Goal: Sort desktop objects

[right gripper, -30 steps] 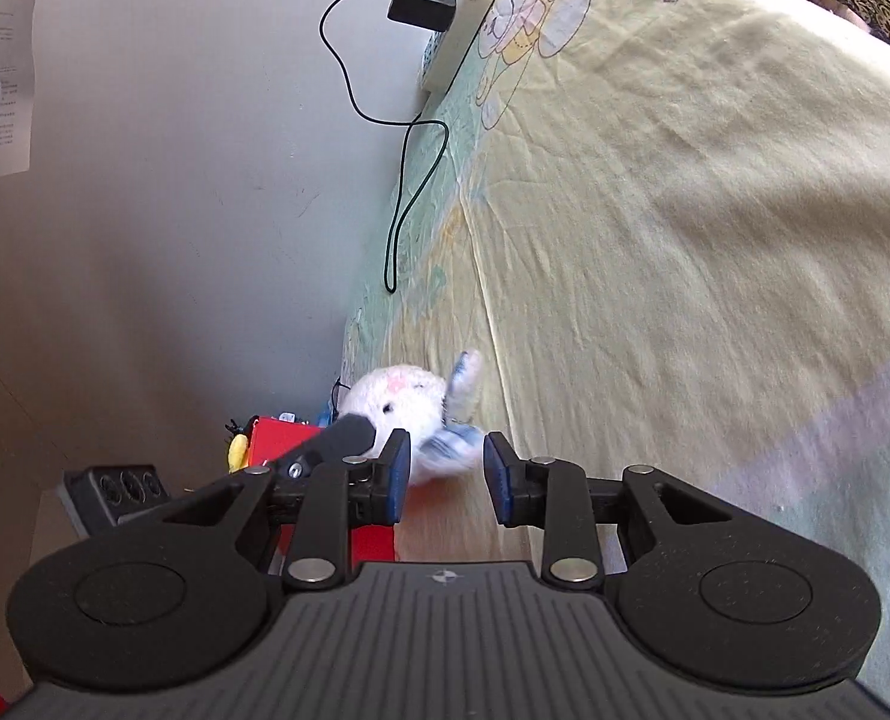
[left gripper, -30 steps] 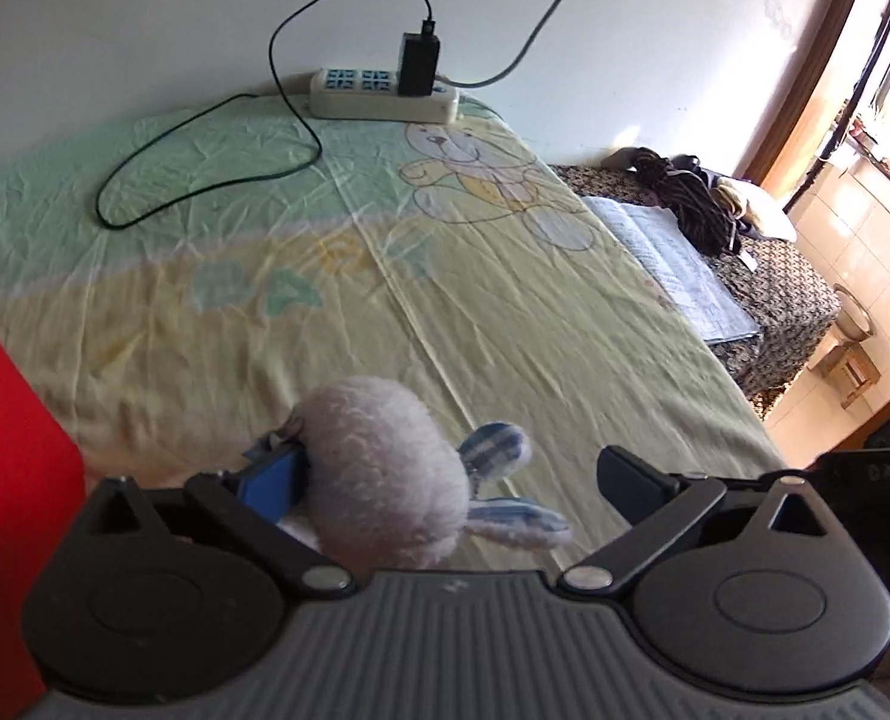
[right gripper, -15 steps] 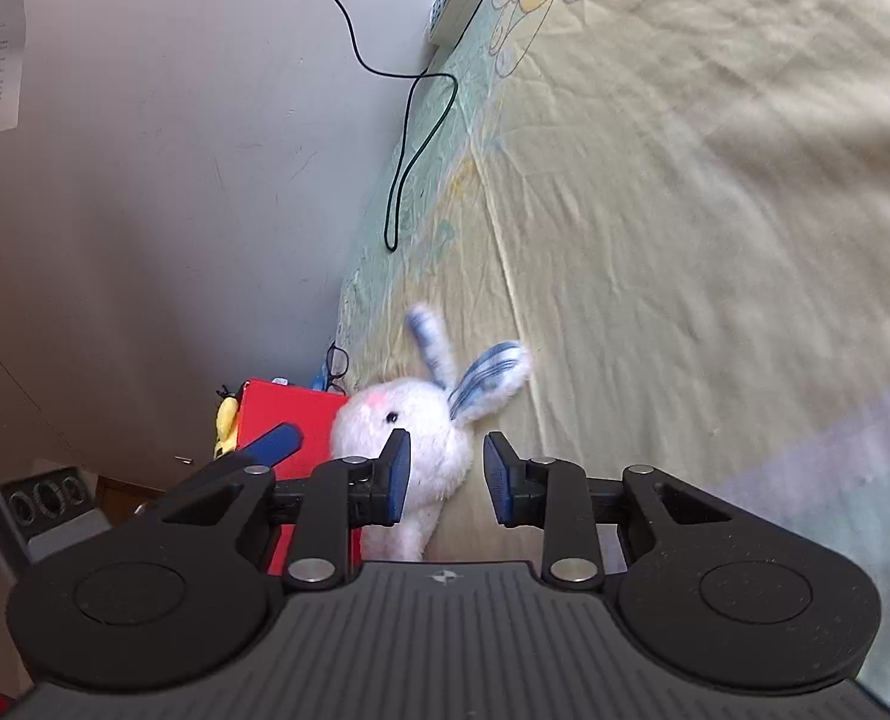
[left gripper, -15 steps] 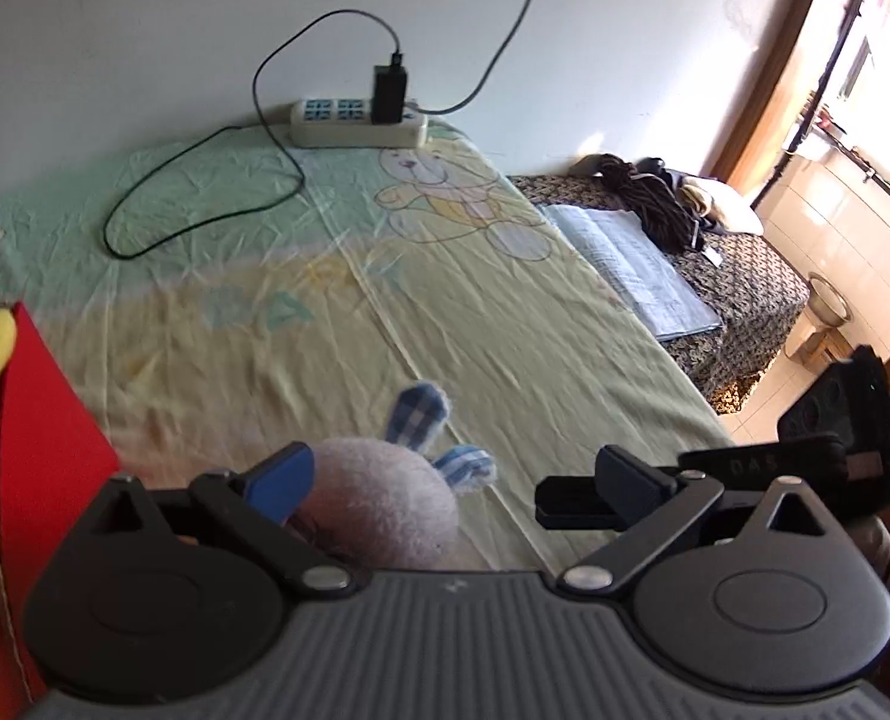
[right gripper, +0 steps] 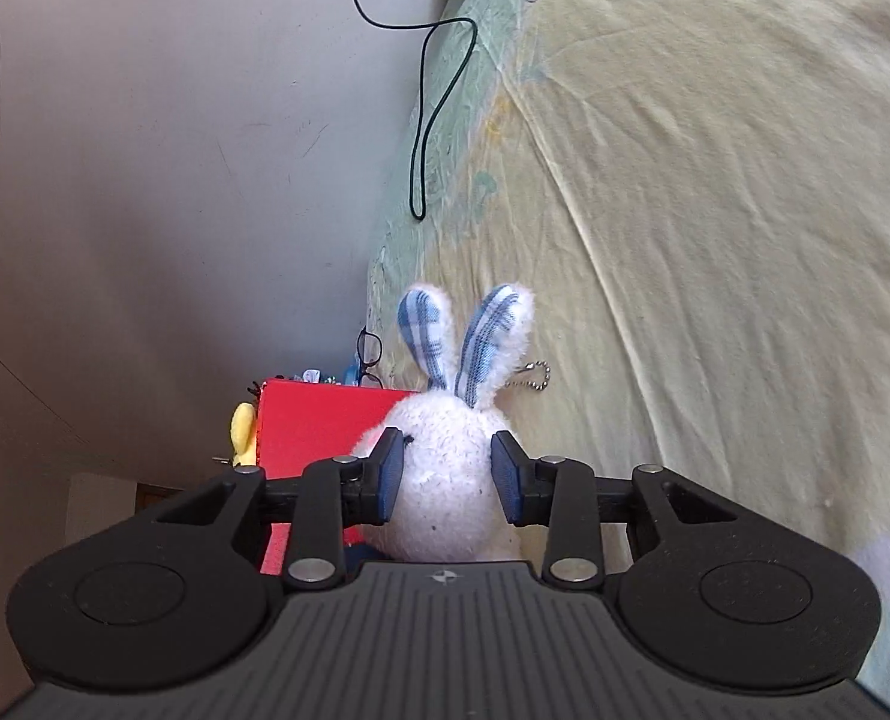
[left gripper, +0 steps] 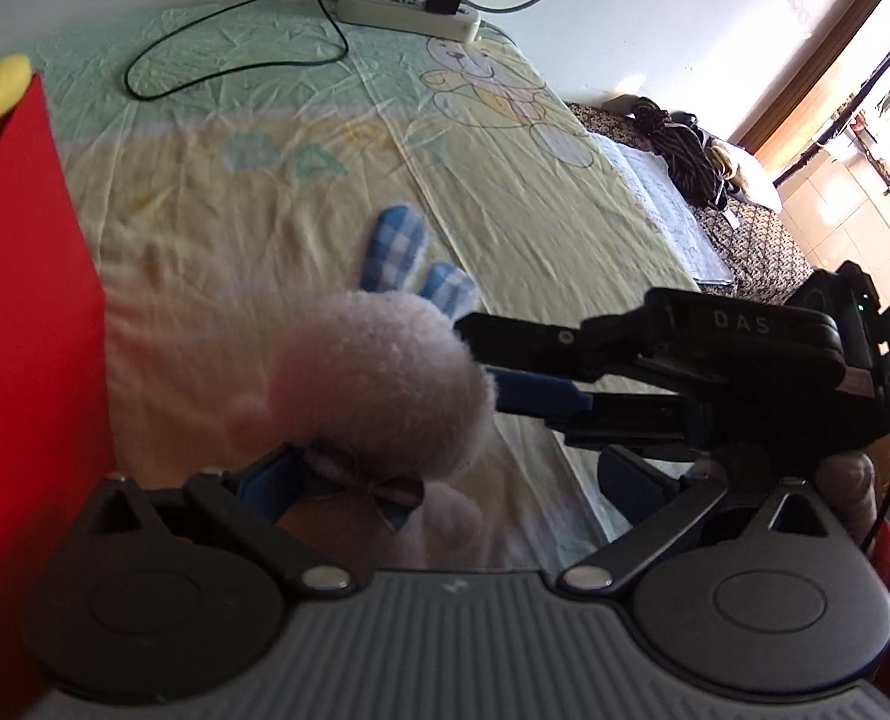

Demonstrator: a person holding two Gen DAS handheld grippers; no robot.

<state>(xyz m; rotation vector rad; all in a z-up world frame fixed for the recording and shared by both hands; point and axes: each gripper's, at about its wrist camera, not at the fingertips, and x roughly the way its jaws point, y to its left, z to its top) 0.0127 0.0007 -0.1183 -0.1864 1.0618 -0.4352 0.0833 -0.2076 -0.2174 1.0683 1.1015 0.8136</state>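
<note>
A white plush bunny (left gripper: 379, 378) with blue checked ears and a small bow stands upright over the yellow bedsheet (left gripper: 325, 180). My right gripper (right gripper: 448, 474) is shut on the bunny (right gripper: 451, 480), with its blue pads pressed on both sides of the head. In the left wrist view the right gripper (left gripper: 481, 354) reaches in from the right to the head. My left gripper (left gripper: 442, 468) stands wide open. The bunny's body is just ahead of its left finger and the right finger is well clear.
A red box (left gripper: 19, 300) stands left of the bunny, also seen as the red box (right gripper: 319, 420), with a yellow plush toy (right gripper: 244, 429) at its side. Glasses (right gripper: 370, 354) lie behind it. A power strip (left gripper: 406, 3) and black cable (left gripper: 235, 54) lie by the wall.
The bunny has turned upright with its ears up. My right gripper moved in and took hold of its head. The left gripper stayed open and drew closer to the bunny.
</note>
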